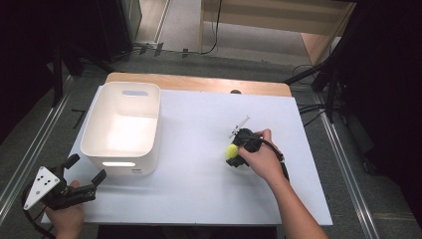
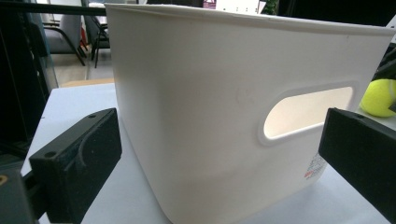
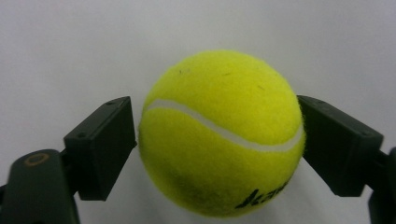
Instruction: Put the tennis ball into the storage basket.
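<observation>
1. High view: nearest the camera, the left gripper point(image 1: 85, 169) is held at the table's near-left corner with its jaws spread apart and nothing between them, just in front of the white bin point(image 1: 122, 127). Farther off on the white table point(image 1: 199, 199), the right gripper point(image 1: 234, 155) is seen pointed down over the tennis ball point(image 1: 232, 151), which rests on the table well to the right of the bin.

2. Left gripper view: the two black jaws are seen wide apart at the lower corners, the bin's wall point(image 2: 196, 116) with its handle slot standing close ahead of them, untouched. The ball point(image 2: 379, 97) is glimpsed past the bin's right edge.

3. Right gripper view: the ball point(image 3: 219, 133) is seen sitting between the two jaws, both pads drawn up against its sides, so the tongs are judged clamped on it. The ball appears to lie on the table, not yet lifted.

4. The step in hand is judged to be the grasp of the ball. A straight lift is called for next, then a carry leftward over the bin's rim, with the grip kept firm because the round, fuzzy ball could roll out.
</observation>
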### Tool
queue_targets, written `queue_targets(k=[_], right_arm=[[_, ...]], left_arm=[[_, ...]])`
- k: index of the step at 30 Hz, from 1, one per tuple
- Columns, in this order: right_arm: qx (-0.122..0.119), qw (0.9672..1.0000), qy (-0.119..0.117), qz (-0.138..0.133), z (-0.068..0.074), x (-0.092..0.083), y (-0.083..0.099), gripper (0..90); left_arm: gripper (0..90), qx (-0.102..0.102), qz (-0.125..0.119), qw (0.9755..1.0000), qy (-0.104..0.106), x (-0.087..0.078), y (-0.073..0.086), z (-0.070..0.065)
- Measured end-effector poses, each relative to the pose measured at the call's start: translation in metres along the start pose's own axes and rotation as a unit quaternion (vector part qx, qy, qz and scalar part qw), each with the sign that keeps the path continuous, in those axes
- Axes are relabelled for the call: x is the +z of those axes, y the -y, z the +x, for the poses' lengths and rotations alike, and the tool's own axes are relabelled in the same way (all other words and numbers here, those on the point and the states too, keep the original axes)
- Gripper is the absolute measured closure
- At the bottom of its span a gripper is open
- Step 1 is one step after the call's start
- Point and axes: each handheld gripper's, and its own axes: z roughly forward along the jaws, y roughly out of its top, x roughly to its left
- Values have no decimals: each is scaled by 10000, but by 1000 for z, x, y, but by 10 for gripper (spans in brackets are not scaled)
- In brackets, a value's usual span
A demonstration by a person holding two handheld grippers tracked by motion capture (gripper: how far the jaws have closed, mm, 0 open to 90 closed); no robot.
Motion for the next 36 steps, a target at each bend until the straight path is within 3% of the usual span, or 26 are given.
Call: queue_targets(k=[5,7,18,36], right_arm=[[23,10000,-58,2,-2,0,1,235],[44,9996,-281,-21,-4,-1,2,236],[28,9996,-248,-122,-1,-11,-1,236],[-204,9982,-463,-318,8,-27,-19,237]], left_arm=[[0,-1,0,10000,-3,0,0,0],[0,1,7,10000,-6,0,0,0],[0,-1,7,10000,-3,0,0,0],[0,-16,-4,10000,-6,0,0,0]])
